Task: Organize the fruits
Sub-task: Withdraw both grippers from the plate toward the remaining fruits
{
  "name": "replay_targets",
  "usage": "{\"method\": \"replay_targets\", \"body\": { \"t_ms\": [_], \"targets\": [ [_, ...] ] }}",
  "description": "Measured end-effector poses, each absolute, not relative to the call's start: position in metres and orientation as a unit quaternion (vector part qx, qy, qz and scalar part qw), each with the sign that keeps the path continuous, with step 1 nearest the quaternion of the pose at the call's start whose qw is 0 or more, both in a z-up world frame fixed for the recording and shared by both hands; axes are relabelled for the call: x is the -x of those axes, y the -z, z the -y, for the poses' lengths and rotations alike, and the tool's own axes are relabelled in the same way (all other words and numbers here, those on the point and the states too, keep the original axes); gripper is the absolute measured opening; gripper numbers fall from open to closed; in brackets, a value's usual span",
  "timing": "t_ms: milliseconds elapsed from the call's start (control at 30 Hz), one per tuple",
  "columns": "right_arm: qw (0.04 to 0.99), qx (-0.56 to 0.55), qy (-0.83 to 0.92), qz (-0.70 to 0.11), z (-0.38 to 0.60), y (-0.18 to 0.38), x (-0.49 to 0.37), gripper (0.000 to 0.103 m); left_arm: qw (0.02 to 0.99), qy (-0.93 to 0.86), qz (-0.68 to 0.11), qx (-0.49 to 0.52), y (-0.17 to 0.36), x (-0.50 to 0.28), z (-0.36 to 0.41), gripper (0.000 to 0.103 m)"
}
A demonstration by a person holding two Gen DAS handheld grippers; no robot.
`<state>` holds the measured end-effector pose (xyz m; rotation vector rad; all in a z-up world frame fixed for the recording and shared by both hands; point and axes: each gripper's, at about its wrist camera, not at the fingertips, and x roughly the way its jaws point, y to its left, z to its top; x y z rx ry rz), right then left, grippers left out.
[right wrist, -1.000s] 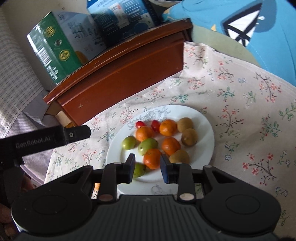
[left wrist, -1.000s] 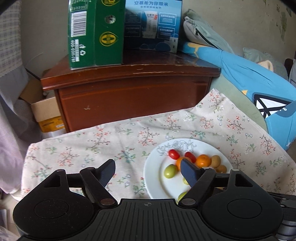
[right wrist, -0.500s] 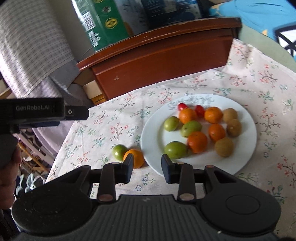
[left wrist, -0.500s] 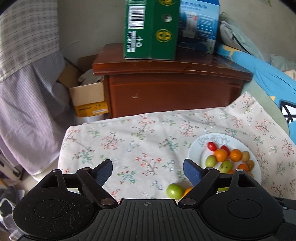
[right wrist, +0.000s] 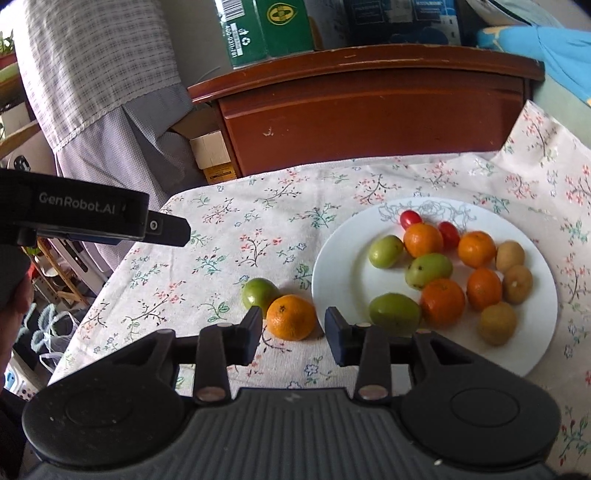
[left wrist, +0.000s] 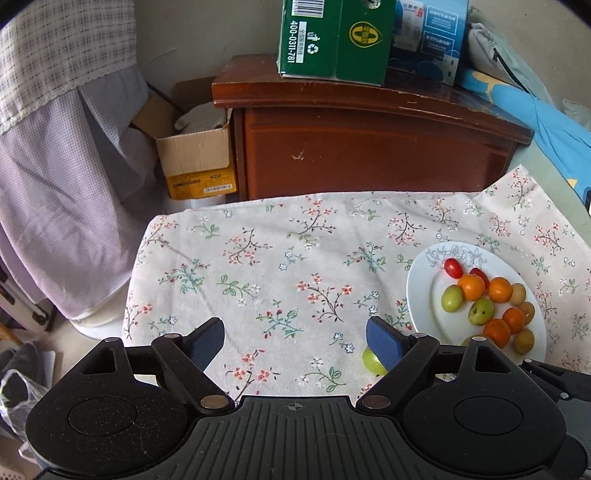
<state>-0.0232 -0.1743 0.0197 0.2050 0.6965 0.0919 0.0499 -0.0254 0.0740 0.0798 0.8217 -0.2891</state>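
Room: flowery cloth [right wrist: 236, 258] is covering the soft, bumpy top, and a shiny brown wooden cabinet [right wrist: 369, 110] is standing far ahead of both grippers with a green box [right wrist: 266, 29] on it.

Right gripper: right gripper [right wrist: 293, 336] is hanging just above the cloth with its two dark fingers spread apart and holding nothing.

Loose orange: small round orange [right wrist: 291, 317] is sitting on the cloth right in front of the gap between the fingers, not touching them.

Loose green fruit: smooth green fruit [right wrist: 258, 293] is sitting just past the orange, a little to the left, and looks like it is touching it.

Plate: white plate [right wrist: 343, 273] is lying ahead and to the right of the right gripper, round, flat and shiny, holding oranges, green fruits, brown fruits and two tiny red tomatoes.

Left gripper: left gripper [left wrist: 295, 343] is hanging over bare cloth with its blue-padded fingers spread wide and holding nothing; the green fruit [left wrist: 373, 361] is peeking out beside its right finger.

Step, my guess: picking up the loose orange to put it with the others on the plate.

Doing it well: slide one finger on each side of the orange's middle, and squeeze softly, since it is round and could roll away.

Watch out: nudging the green fruit could send it rolling across the cloth.
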Motion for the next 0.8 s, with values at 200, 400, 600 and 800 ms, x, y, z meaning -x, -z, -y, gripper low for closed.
{"method": "replay_targets", "body": {
  "t_ms": [200, 400, 600, 800],
  "targets": [
    [0.938, -0.048, -0.056, -0.338, 0.158, -0.015, 0.017, 0.038, 0.901, 0.12, -0.415, -0.025, -0.066, -0.058, 0.02, 0.086],
    [0.943, -0.002, -0.05, -0.33, 0.147, -0.011, 0.016, 0.034, 0.895, 0.125, -0.428, -0.012, -0.061, -0.062, 0.022, 0.086],
    [0.943, 0.028, -0.049, -0.328, 0.141, -0.011, 0.02, 0.03, 0.893, 0.13, -0.43, -0.01, -0.06, -0.063, 0.025, 0.086],
    [0.929, -0.008, -0.08, -0.362, 0.143, -0.022, 0.031, 0.029, 0.891, 0.134, -0.434, -0.006, -0.056, -0.064, 0.024, 0.086]
  ]
}}
